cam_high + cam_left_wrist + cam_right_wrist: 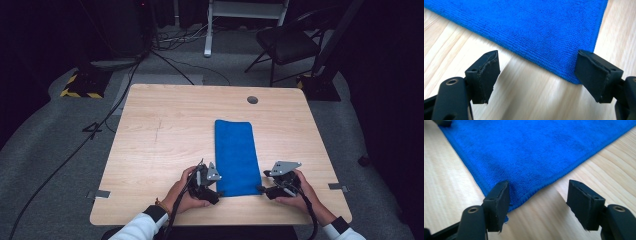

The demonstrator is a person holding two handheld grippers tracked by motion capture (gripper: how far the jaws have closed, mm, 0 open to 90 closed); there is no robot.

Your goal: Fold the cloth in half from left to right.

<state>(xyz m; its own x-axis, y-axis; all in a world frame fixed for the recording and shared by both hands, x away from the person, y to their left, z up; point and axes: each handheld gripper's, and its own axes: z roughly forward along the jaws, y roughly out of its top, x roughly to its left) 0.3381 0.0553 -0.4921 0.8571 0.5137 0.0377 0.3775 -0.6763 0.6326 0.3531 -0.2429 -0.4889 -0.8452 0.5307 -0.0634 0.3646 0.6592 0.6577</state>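
Blue towel point(235, 156) flat on table point(165, 135) — claws flank near corners.

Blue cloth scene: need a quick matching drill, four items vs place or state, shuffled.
Items:
1. blue cloth
2. left gripper
3. right gripper
4. round hole

Places or states:
A. open at the cloth's near right corner
B. far side of the table, right of centre
C. folded long, flat on the wood
D. open at the cloth's near left corner

Pairs: 1-C, 2-D, 3-A, 4-B

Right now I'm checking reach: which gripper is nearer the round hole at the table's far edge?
Right. The right gripper sits at the blue cloth's near right corner, more directly below the hole; the left gripper is at the near left corner, farther across.
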